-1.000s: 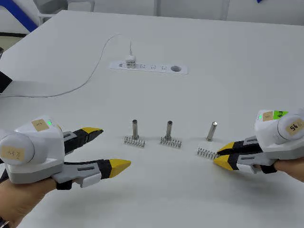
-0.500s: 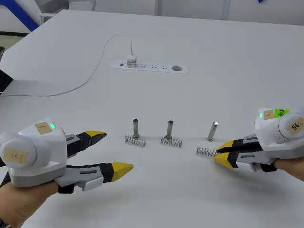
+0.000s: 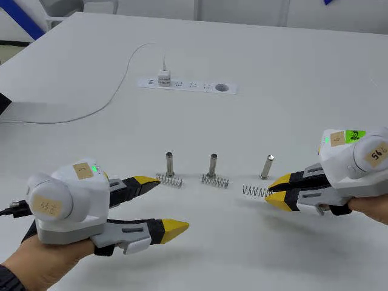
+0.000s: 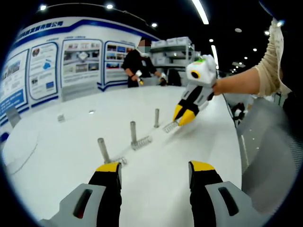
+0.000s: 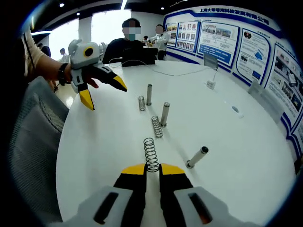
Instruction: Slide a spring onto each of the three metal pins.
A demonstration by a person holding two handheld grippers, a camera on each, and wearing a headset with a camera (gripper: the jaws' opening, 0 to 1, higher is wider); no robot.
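— What's on the table (image 3: pixel 291 73)?

— The two grippers are the biggest things. The left gripper (image 3: pixel 171 203) hangs over the near left side, jaws spread wide with nothing between them. The right gripper (image 3: pixel 268 192) is all but closed, pinching one end of the right spring (image 3: pixel 254 191).

— And further back?

— A strip (image 3: pixel 185 86), well apart from the work.

— The pins?

— Three upright in a row, all bare: left pin (image 3: pixel 169 164), middle pin (image 3: pixel 212 165), right pin (image 3: pixel 267 167).

— The other springs?

— The left spring (image 3: pixel 168 180) and middle spring (image 3: pixel 215 181) lie flat, each at the foot of its pin. The right spring sticks out sideways from the jaws, just in front of the right pin. I can't tell whether its free end touches the table.
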